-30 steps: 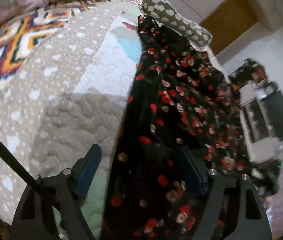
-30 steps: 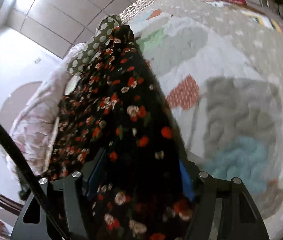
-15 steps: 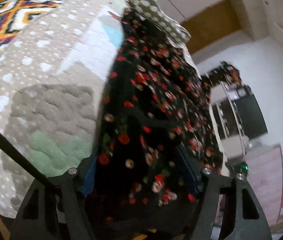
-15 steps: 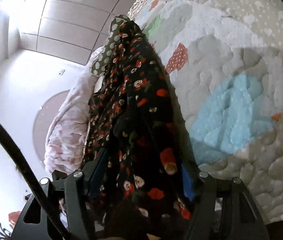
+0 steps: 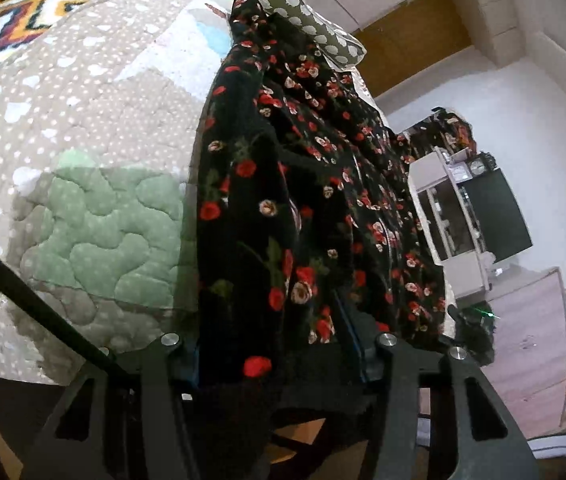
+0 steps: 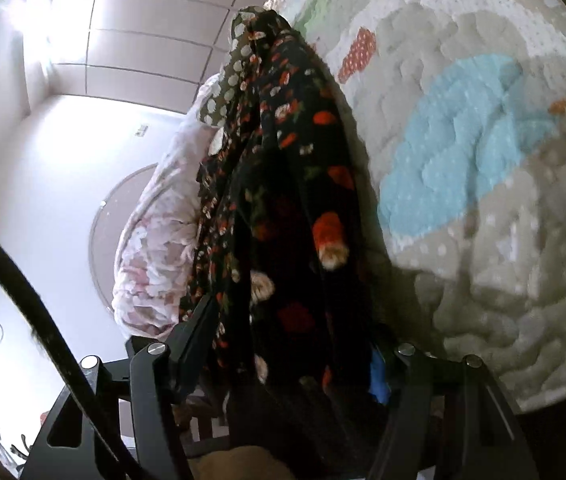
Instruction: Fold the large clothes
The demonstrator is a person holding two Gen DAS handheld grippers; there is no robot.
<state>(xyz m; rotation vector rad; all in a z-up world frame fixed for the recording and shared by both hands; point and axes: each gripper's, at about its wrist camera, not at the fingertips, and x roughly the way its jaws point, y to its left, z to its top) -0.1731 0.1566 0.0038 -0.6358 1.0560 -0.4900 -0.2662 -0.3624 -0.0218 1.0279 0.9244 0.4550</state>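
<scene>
Left wrist view showed the left gripper [image 5: 279, 344] clamped on a black floral garment [image 5: 303, 184] stretched along the quilted bed [image 5: 95, 216]. The right gripper [image 6: 287, 356] likewise pinched the same end, apparently holding the fabric taut so it could be folded over.

My two black grippers

My left gripper [image 5: 277, 344] and right gripper [image 6: 291, 352] share matte black frames, silver screw heads, blue finger pads, and a black cable left of each frame.
</scene>
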